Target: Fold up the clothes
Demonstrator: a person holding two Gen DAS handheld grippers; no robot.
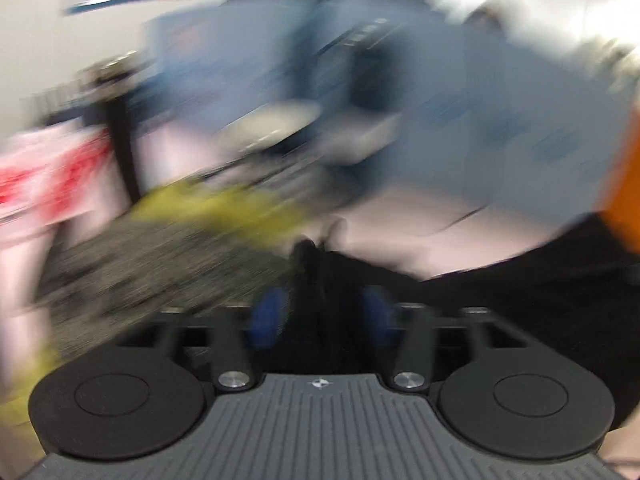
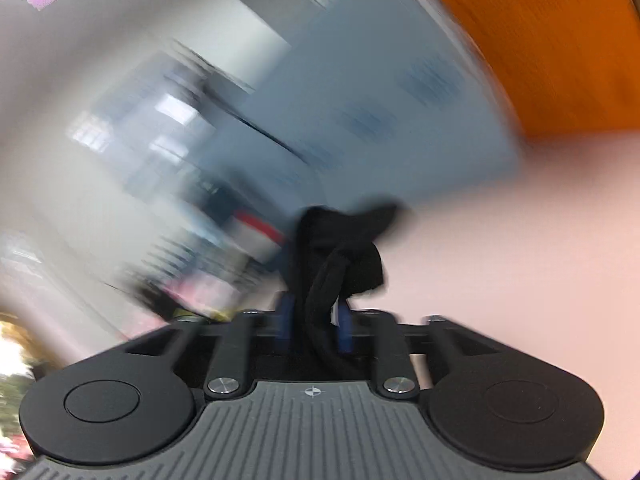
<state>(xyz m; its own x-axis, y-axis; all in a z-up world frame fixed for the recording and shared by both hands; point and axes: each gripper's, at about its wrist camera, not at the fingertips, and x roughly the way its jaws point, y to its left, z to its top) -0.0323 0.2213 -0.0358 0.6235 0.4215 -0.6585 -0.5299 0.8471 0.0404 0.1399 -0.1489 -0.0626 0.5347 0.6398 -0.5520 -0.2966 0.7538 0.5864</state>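
Black cloth (image 2: 332,264) sits bunched betw. the blue pads (image 2: 285,320) of the right gripper (image 2: 314,320), jaws narrow around it w/ a slight gap, over a pink bench (image 2: 500,260); left gripper (image 1: 324,312) jaws part-open, dark cloth betw. them, grip unclear in blur.

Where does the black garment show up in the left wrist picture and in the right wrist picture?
Left wrist: the black garment fills the lower right and runs in between the left tongs.
Right wrist: it stands bunched at centre, between the right tongs.
Shared landmark: the orange surface, far right in the left view, top right in the right view.
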